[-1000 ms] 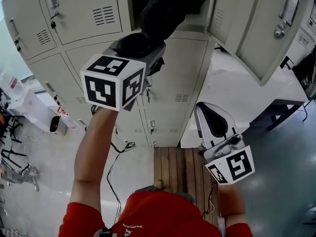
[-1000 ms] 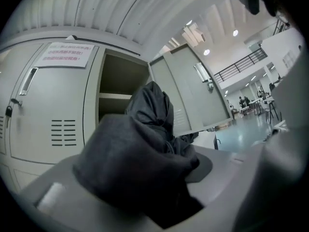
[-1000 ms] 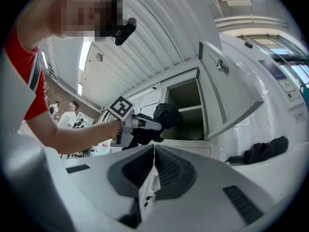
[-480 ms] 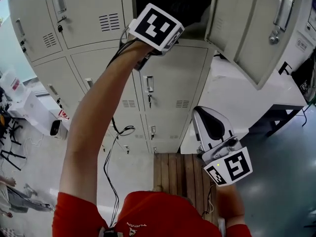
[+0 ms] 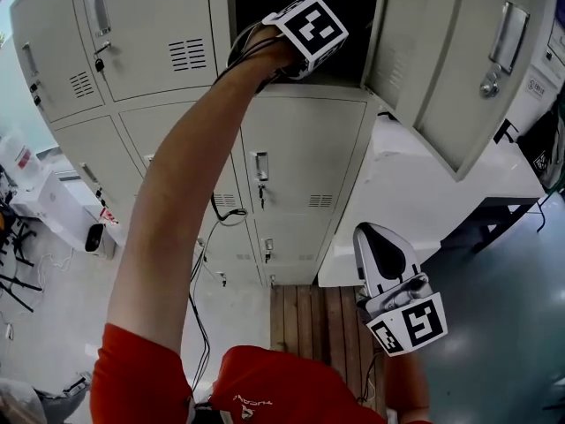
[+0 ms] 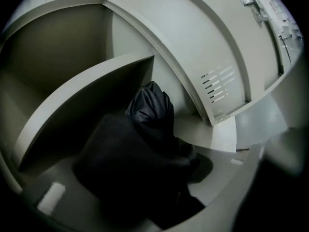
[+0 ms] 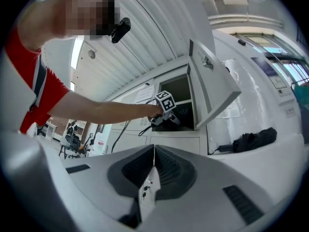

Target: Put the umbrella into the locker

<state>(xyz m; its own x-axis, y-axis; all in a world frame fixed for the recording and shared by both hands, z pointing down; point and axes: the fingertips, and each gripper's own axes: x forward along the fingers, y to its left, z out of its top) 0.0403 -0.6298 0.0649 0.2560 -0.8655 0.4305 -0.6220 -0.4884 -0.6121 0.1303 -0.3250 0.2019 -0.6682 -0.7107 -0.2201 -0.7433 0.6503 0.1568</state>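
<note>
The left gripper [image 6: 145, 182] is holding the umbrella [image 6: 150, 110] inside the open locker [image 6: 72, 47], jaws pinching it, so seemingly only the release is remaining; the right gripper [image 7: 153, 153] is idling, jaws pressed together.

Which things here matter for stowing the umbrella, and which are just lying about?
Job: umbrella in the left gripper; open locker; its door.
Lying about: black bundle on the white table; wooden platform; closed lockers.
</note>
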